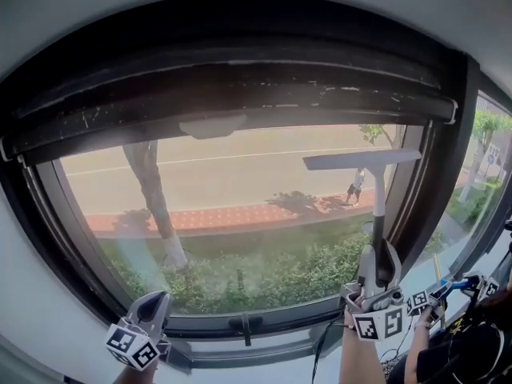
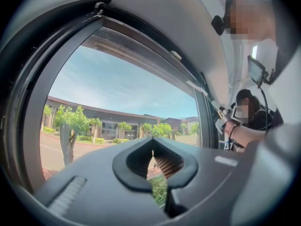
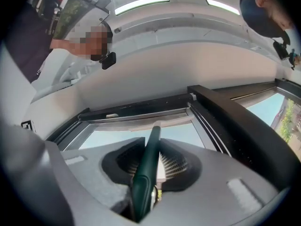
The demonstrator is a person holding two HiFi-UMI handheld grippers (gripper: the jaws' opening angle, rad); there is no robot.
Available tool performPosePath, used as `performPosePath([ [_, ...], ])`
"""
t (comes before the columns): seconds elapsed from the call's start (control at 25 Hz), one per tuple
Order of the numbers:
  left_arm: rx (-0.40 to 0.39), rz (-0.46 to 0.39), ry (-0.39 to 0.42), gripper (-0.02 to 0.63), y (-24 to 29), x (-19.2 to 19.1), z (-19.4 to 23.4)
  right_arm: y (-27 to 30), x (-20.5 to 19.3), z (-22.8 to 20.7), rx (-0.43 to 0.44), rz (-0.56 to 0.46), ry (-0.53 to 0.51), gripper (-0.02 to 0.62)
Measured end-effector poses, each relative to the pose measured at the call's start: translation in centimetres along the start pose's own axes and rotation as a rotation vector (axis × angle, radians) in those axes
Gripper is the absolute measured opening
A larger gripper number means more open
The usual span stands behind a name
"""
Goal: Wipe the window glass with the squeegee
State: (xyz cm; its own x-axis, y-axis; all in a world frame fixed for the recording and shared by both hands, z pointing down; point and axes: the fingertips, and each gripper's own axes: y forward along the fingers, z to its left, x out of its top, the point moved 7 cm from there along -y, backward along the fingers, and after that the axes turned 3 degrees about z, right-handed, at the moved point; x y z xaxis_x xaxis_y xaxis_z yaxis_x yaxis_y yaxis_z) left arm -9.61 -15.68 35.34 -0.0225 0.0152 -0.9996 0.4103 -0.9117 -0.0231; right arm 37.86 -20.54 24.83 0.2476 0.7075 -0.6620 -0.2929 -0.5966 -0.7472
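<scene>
Right gripper (image 3: pixel 150 166): jaws pinch the dark green handle of the squeegee (image 3: pixel 146 171), which runs up between the pads, slightly tilted. In the head view this gripper (image 1: pixel 377 277) stands low at the pane's right with the squeegee (image 1: pixel 374 214) rising almost upright from it. The pale blade sits across the upper right of the window glass (image 1: pixel 240 214), below the dark upper window frame (image 1: pixel 240 94) and close to the right-hand post. Whether the blade edge bears on the glass cannot be confirmed from these views. Left gripper (image 2: pixel 153 166): jaws drawn almost together with only a slit between them and nothing held; it (image 1: pixel 152 310) waits low at the left, near the sill, well apart from the tool. Assessment: the step in hand appears to be a stroke in the right portion, with most of the pane yet to be covered. Recommended practice is to keep the blade level and pressed evenly along its full width, draw it straight down, and overlap each pass with the last, since the long handle gives leverage that could twist it in the grip. The right forearm (image 1: pixel 356 358) comes up from below, wrist under the gripper, jaws pointing upward.
</scene>
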Motion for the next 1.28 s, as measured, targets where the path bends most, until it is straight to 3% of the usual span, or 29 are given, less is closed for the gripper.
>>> performPosePath([
  [0.24,-0.017,-0.071,0.038,0.005,0.9,3.8,1.1,2.3,-0.1,-0.7,-0.015,-0.052,-0.022,0.103],
  [0.44,-0.026,-0.095,0.022,0.005,0.9,5.0,2.0,4.9,0.4,-1.4,0.003,-0.115,-0.043,0.104],
  [0.88,0.035,-0.107,-0.044,0.005,-1.3,6.6,5.1,10.8,1.2,-2.2,-0.006,-0.183,-0.043,0.103],
  [1.08,0.058,-0.111,-0.084,0.005,-2.6,6.1,6.0,12.3,1.3,-2.7,0.004,-0.184,-0.015,0.103],
  [1.28,0.051,-0.061,-0.138,0.005,-3.0,4.0,5.9,11.9,0.9,-2.6,-0.001,-0.147,0.003,0.101],
])
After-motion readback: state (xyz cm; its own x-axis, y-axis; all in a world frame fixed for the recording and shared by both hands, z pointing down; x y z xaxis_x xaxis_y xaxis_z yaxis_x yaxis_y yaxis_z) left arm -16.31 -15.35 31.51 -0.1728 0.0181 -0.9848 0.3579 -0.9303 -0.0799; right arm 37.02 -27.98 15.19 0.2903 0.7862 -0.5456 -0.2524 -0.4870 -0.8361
